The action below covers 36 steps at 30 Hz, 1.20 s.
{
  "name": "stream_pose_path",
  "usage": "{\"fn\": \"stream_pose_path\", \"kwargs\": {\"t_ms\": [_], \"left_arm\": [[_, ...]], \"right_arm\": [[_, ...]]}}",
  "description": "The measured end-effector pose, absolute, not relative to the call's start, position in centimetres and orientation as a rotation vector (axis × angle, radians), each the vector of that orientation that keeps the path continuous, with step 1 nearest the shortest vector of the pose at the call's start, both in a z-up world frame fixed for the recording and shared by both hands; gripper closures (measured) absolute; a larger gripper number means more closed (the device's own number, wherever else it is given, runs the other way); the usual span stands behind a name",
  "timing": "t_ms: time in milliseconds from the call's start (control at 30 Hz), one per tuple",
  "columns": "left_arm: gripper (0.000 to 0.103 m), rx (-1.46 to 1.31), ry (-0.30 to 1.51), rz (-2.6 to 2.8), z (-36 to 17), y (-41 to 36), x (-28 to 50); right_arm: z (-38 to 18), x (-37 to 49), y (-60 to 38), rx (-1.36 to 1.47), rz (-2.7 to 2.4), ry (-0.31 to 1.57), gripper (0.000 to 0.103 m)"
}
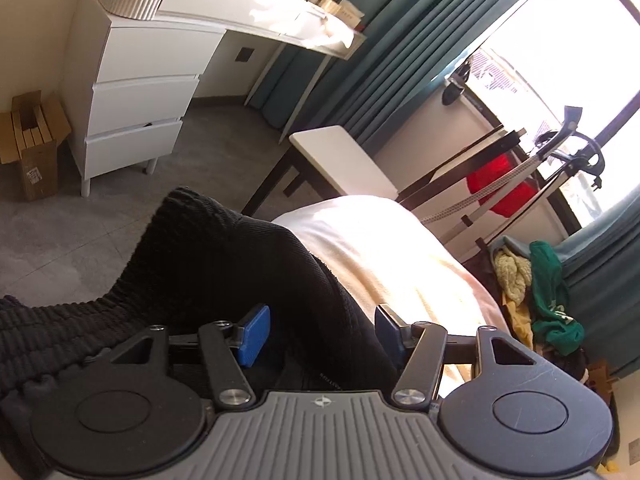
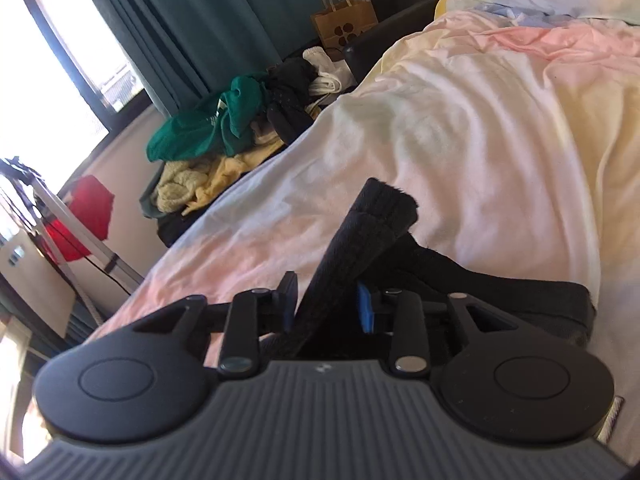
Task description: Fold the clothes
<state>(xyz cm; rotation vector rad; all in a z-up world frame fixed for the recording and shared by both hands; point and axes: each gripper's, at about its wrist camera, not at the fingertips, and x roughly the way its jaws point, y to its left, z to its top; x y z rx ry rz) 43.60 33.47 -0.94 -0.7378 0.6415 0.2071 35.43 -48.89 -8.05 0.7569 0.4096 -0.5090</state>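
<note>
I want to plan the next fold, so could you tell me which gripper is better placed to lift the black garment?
Right gripper: a band of the black garment sits between its fingers. The left gripper is wide open.

The left gripper (image 1: pixel 320 332) is holding its jaws wide apart, the blue pads (image 1: pixel 253 334) facing each other across a broad gap, and it is tilting so that its view is slanted. It is clamping nothing, though dark knit fabric (image 1: pixel 224 264) is lying between and beyond the fingers. The right gripper (image 2: pixel 329 304) is pinching a band of the same black garment (image 2: pixel 360 236), its jaws narrowed onto the cloth, which is rising up from between its fingers.
</note>
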Motion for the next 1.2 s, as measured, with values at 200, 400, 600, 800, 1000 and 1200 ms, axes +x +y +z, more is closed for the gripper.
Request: {"fn": "stream_pose_path", "kwargs": {"t_ms": [200, 400, 600, 800, 1000, 1200], "left_arm": [[0.017, -1.107, 0.548, 0.212, -1.8, 35.4, 32.5], [0.014, -1.316, 0.496, 0.341, -6.7, 33.5, 23.8], [0.006, -1.459, 0.521, 0.294, -10.9, 33.5, 22.8], [0.017, -1.592, 0.274, 0.172, -13.6, 34.8, 25.1], [0.041, -1.529, 0.222, 0.158, -14.0, 34.7, 28.2], [0.083, -1.488, 0.23, 0.175, -12.8, 34.6, 28.7]], "right_arm": [[-7.8, 26.7, -48.8, 0.913, -0.452, 0.355, 0.045], [-10.7, 20.4, -48.4, 1.146, -0.428, 0.384, 0.031], [-13.7, 20.7, -47.4, 1.25, -0.332, 0.411, 0.031], [-14.9, 23.1, -48.6, 1.24, -0.325, 0.361, 0.03], [-16.1, 24.3, -51.0, 1.176, -0.42, 0.32, 0.074], [-15.1, 23.1, -50.0, 1.06, -0.444, 0.271, 0.09]]}}
